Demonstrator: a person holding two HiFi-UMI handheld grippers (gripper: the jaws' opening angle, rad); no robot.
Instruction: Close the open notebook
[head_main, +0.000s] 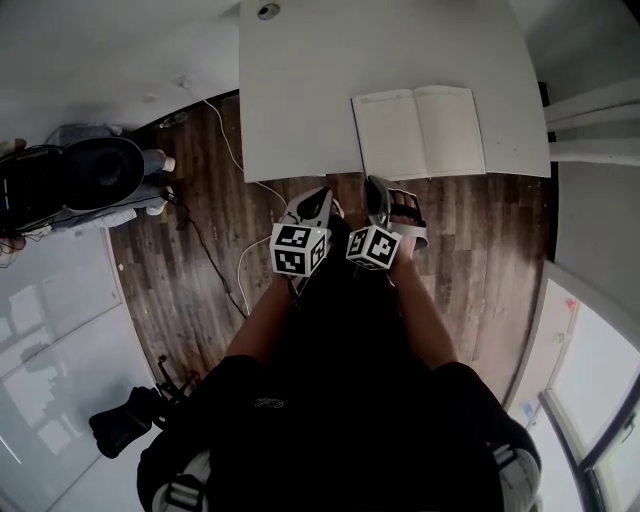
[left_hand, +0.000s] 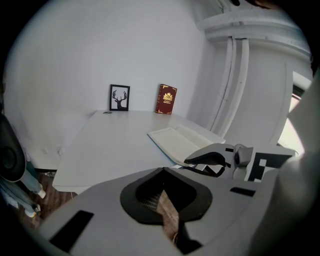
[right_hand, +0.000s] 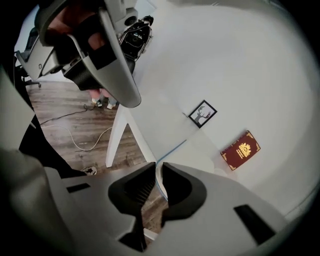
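The open notebook (head_main: 418, 132) lies flat with blank cream pages up, at the near right edge of the white table (head_main: 300, 90). Both grippers hang side by side over the wooden floor, just short of that edge. My left gripper (head_main: 315, 205) is below and left of the notebook. In its own view the left gripper (left_hand: 162, 170) has its tips together, with only floor showing in the hollow behind them; the notebook (left_hand: 182, 140) is ahead to the right. My right gripper (head_main: 378, 200) (right_hand: 159, 167) stands narrowly open with nothing between its pads; the notebook's blue cover edge (right_hand: 172, 149) shows through the slit.
A red book (left_hand: 166, 99) and a framed deer picture (left_hand: 119, 97) lean on the wall at the table's far side. Cables (head_main: 215, 260) trail over the floor to the left, near black equipment (head_main: 90, 170). White pipes (left_hand: 235, 85) rise at the right. A sandalled foot (head_main: 405, 215) is under the grippers.
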